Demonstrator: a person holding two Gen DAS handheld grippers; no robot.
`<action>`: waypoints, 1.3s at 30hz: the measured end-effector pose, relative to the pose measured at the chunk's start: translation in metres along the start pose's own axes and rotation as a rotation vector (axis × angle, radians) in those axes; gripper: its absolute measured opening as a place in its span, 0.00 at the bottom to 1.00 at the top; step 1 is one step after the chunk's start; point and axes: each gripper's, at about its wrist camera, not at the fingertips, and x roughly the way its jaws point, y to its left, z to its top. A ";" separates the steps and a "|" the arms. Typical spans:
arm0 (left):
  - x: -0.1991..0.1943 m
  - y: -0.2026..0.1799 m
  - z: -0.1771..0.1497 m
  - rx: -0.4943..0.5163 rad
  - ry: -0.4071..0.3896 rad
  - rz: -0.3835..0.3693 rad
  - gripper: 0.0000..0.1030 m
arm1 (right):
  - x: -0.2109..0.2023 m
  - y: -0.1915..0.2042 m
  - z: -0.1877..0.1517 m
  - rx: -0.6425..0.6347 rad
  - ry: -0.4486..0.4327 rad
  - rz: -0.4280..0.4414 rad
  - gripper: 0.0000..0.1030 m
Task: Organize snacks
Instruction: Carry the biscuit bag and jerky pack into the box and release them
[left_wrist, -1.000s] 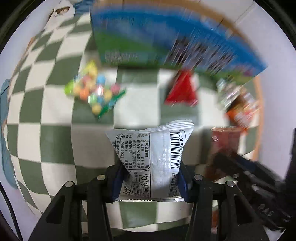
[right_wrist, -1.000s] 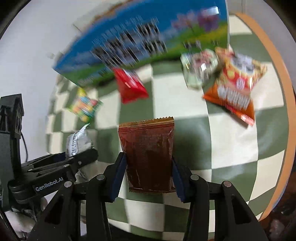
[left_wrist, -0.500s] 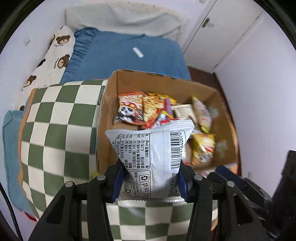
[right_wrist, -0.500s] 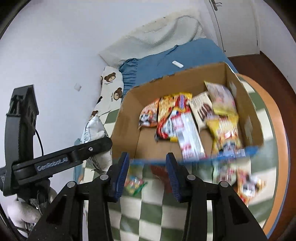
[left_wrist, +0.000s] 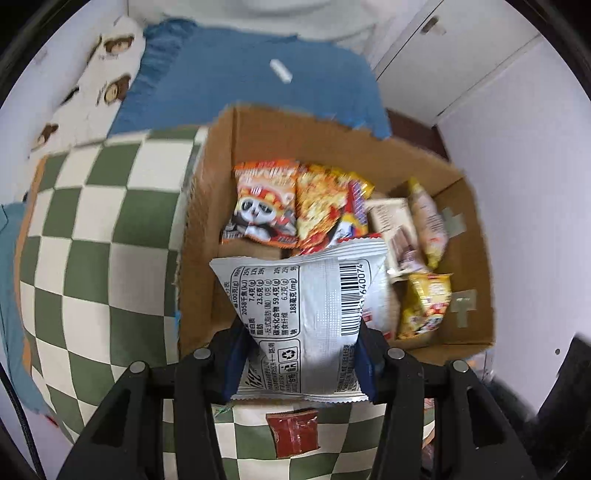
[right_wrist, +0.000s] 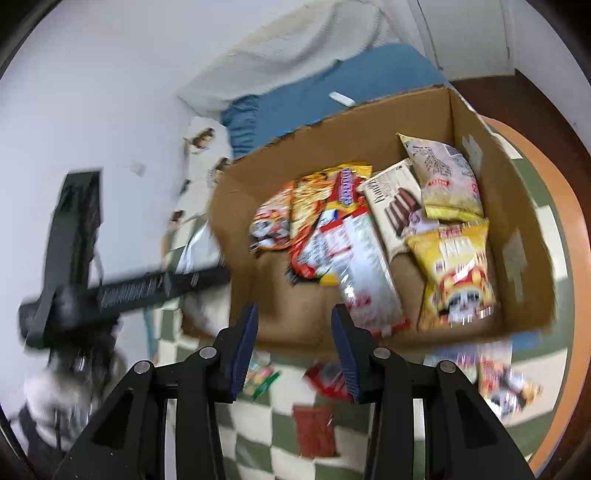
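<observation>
Silver snack packet, light and crinkly, sits pinched low by the left hand-held gripper; right hand-held gripper grips nothing, jaws narrow.

The left gripper clamps a white snack packet — barcode side up — over the near edge of an open cardboard box holding several snack bags. Below the packet, a dark red sachet lies on the green-and-white checked cloth.

A green-and-white checked cloth lies under a brown cardboard box. Silver-white snack packet. Blue bedsheet.
</observation>
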 end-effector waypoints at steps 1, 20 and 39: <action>-0.011 -0.002 -0.005 0.004 -0.026 -0.008 0.45 | -0.005 0.003 -0.013 -0.012 -0.005 -0.007 0.48; 0.029 0.078 -0.182 -0.065 0.049 0.211 0.45 | 0.150 0.019 -0.159 -0.126 0.306 -0.253 0.68; -0.062 -0.007 -0.106 0.058 -0.106 0.030 0.45 | -0.020 0.054 -0.068 -0.150 0.021 -0.029 0.57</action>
